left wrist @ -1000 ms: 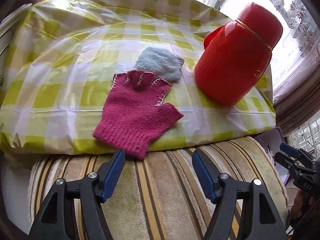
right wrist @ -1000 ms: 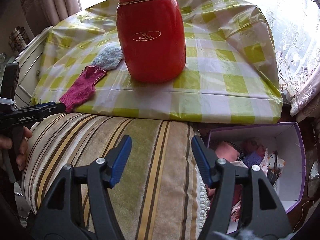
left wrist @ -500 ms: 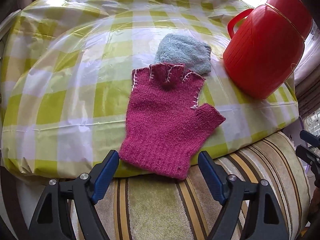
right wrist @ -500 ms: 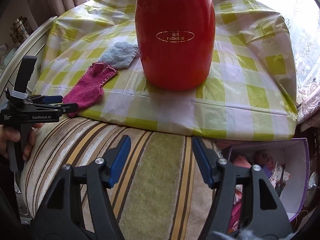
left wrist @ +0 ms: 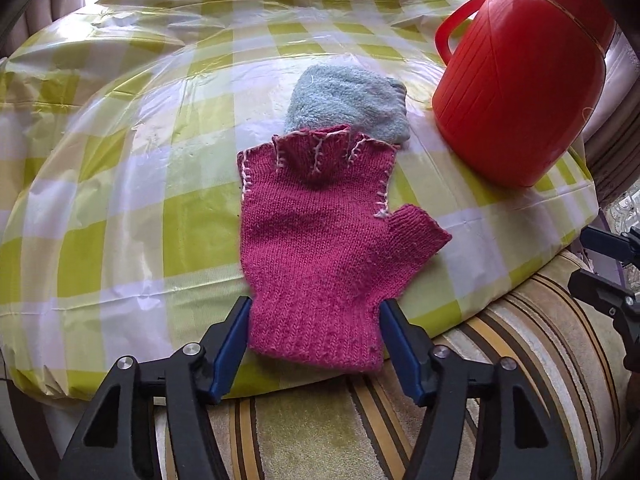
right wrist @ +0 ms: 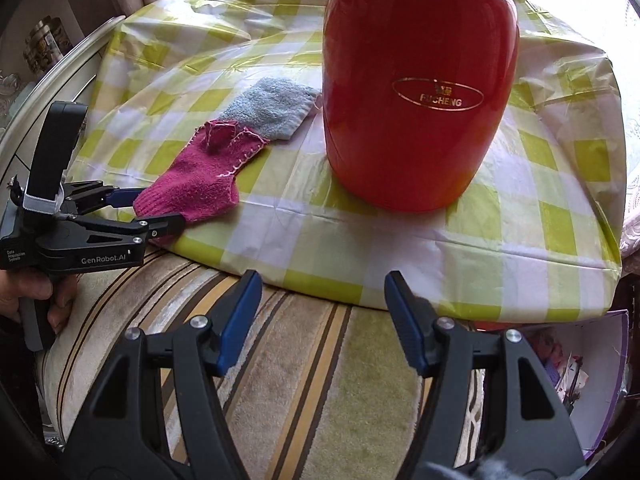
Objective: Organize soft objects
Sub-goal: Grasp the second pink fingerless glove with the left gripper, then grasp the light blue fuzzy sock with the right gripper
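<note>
We're closing the left gripper (left wrist: 314, 334) w/ the pink knit glove's (left wrist: 320, 240) cuff between its blue pads, which are at the cuff's sides but not clearly squeezing yet. The glove's lying flat at the near edge of the checked tablecloth (left wrist: 120, 200), fingertips overlapping a grey fuzzy sock (left wrist: 348, 104). We're judging it light, floppy, stretchy, so pinching the thicker ribbed cuff seems best. The right gripper (right wrist: 322, 320) is hanging spread, holding nothing, over the striped cushion (right wrist: 300, 380).
</note>
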The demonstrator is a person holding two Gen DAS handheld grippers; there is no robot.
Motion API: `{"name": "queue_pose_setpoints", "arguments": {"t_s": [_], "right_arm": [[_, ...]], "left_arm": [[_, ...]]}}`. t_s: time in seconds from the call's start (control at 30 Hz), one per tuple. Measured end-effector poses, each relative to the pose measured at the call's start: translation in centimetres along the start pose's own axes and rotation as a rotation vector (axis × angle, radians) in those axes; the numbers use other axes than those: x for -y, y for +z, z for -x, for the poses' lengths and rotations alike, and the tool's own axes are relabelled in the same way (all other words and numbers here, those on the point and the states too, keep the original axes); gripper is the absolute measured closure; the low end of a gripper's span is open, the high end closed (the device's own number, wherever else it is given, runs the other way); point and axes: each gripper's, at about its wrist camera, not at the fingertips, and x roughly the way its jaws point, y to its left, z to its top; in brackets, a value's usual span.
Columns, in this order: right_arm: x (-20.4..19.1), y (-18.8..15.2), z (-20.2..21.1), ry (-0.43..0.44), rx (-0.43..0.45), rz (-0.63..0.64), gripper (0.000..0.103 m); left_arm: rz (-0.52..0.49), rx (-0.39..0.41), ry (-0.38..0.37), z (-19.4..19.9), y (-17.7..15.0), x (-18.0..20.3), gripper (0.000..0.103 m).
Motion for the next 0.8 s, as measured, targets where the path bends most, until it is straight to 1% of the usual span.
{"name": "queue_pose_setpoints", "arguments": {"t_s": [0.03, 0.1, 0.2, 0.37, 0.47, 0.53, 0.63, 0.7, 0.8], "right_arm": [[-0.3, 0.3, -0.2, 0.002, 0.000, 0.002, 0.036], [-1.0, 0.8, -0.6, 0.010, 0.003, 0.013, 0.036], [-2.4, 1.8, -1.2, 0.013, 0.012, 0.042, 0.036], [-4.7, 3.7, -1.9, 0.025, 0.043, 0.087, 0.036], [-5.9, 5.2, -2.3, 0.028, 0.067, 0.098, 0.035], [-6.5, 6.2, -2.8, 0.028, 0.082, 0.095, 0.029], [-7.0, 7.7, -3.6, 0.020, 0.096, 0.085, 0.024], [-7.6, 8.8, -4.5, 0.006, 0.102, 0.083, 0.021], [-8.1, 10.3, -5.9, -0.022, 0.099, 0.085, 0.018]], "left_arm": [[-0.005, 0.005, 0.001, 0.1, -0.1, 0.2, 0.053], [-0.006, 0.014, -0.007, 0.2, -0.1, 0.4, 0.066], [0.022, 0.026, -0.032, 0.3, -0.3, -0.1, 0.072], [0.125, 0.072, -0.060, 1.1, -0.9, -1.9, 0.074], [0.190, 0.112, -0.045, 1.8, -1.3, -2.9, 0.074], [0.243, 0.138, -0.026, 2.3, -1.6, -3.7, 0.074], [0.349, 0.173, 0.010, 2.9, -2.2, -5.7, 0.074], [0.403, 0.193, 0.021, 3.3, -2.8, -6.6, 0.074], [0.444, 0.219, 0.033, 3.7, -3.2, -7.4, 0.074]]}}
